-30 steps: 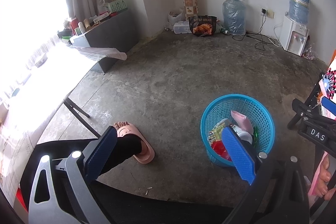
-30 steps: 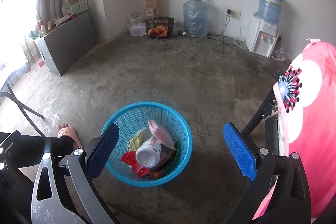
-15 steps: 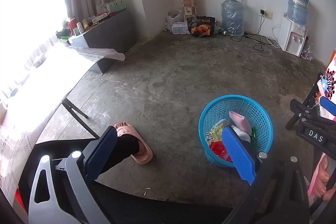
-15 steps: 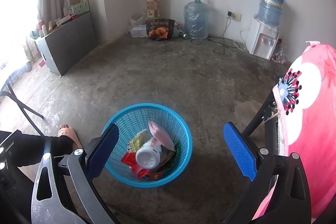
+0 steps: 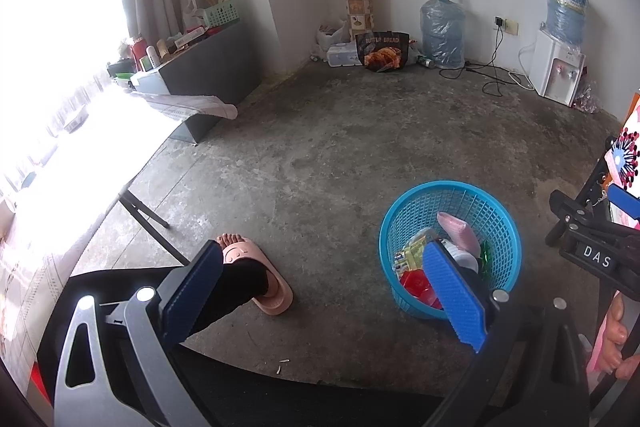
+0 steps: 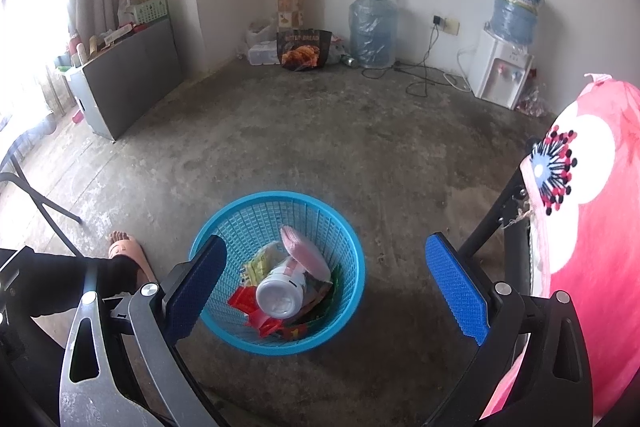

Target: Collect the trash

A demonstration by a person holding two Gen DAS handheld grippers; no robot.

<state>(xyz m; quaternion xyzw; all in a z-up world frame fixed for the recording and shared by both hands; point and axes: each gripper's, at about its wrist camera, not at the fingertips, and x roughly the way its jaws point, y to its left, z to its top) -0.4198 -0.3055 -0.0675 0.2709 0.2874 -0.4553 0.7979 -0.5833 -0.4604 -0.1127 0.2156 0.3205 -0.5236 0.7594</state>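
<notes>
The right gripper (image 6: 326,285) hung with its jaws wide apart and empty above the blue basket (image 6: 256,215), and the left gripper (image 5: 320,291) was likewise spread. Over the last second almost nothing had moved. The trash (image 6: 280,297) lay inside the basket, so the collecting seemed nearly finished.

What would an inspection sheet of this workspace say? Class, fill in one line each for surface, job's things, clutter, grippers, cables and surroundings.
Surface: bare concrete floor, stained.
Job's things: blue basket standing on the floor, holding a white bottle, a pink item and wrappers.
Clutter: small white scraps on the floor near the camera.
Grippers: left gripper and right gripper both open, empty.
Cables: black cable from the wall socket, lying on the floor.
Surroundings: water dispenser, water jug, folding table, pink slipper.
</notes>
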